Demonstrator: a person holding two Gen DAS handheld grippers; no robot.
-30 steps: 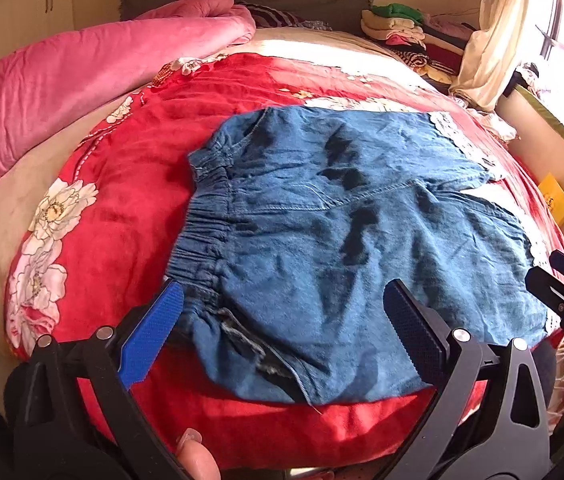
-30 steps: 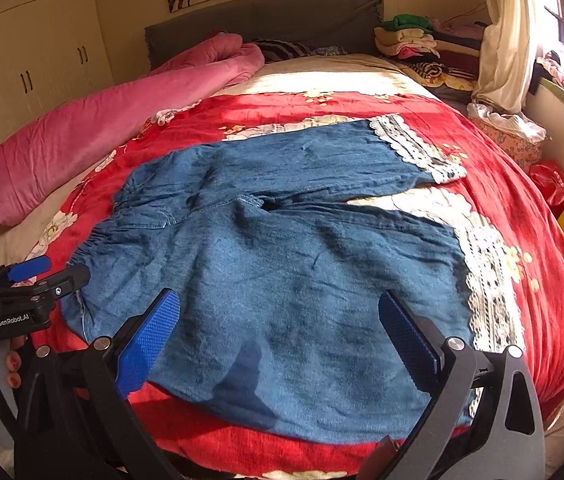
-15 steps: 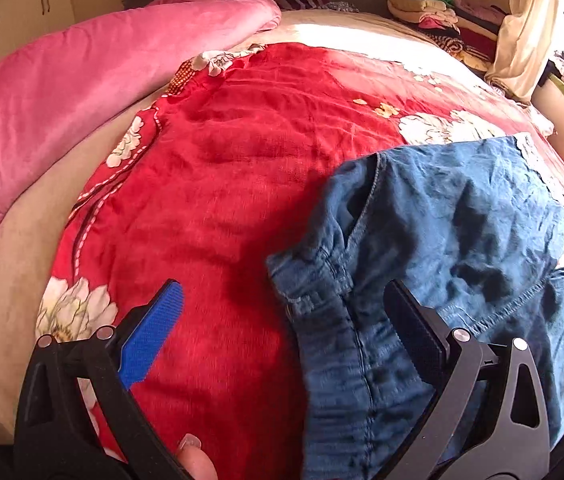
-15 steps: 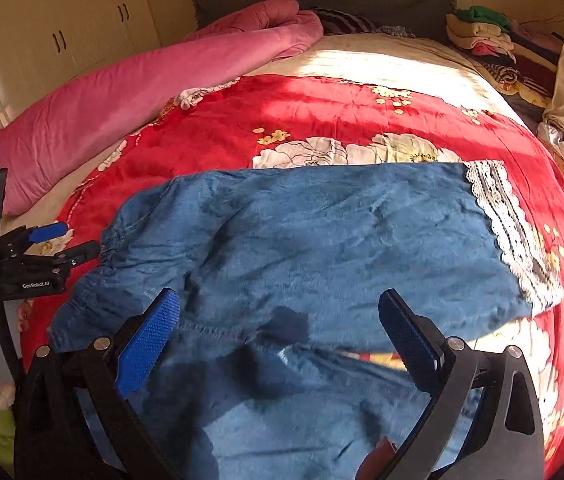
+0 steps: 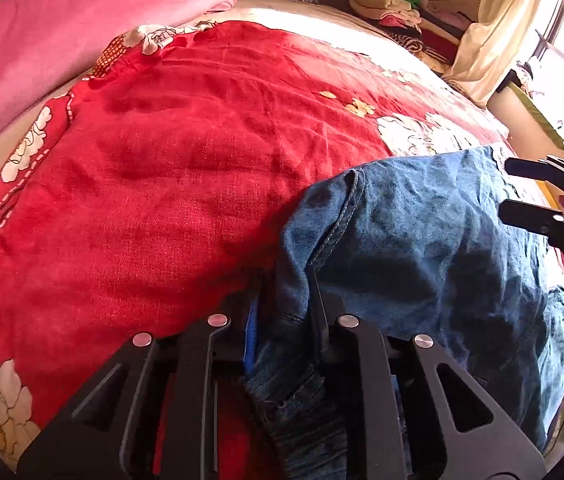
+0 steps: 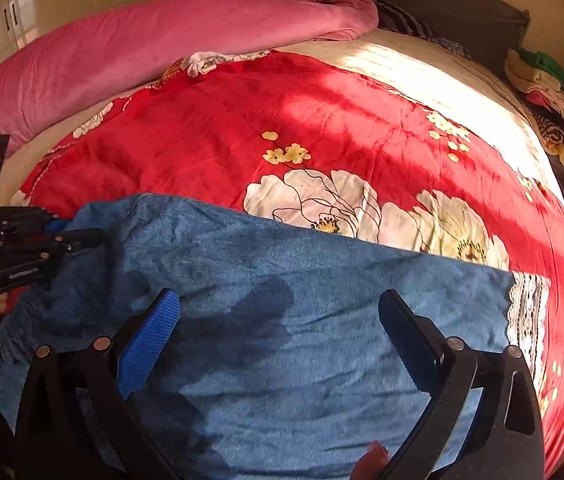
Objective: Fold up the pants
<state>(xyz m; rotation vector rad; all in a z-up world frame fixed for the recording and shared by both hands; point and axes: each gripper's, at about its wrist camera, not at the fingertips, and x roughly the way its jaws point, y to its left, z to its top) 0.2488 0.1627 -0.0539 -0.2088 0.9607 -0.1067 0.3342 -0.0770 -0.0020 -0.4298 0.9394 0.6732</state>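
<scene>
Now left tongs [image 5: 286, 312] clamped on waist-end fold of denim pants [image 5: 434, 240], jaws just closed from wide w/ cloth between; pants on red floral bedspread [image 5: 169, 184], long axis running L-R toward lace cuff [image 6: 528, 312]. Right tongs [image 6: 277, 332] wide, empty, over mid-leg, nearer cuff. Vs earlier: waist was flat, ungripped.
</scene>
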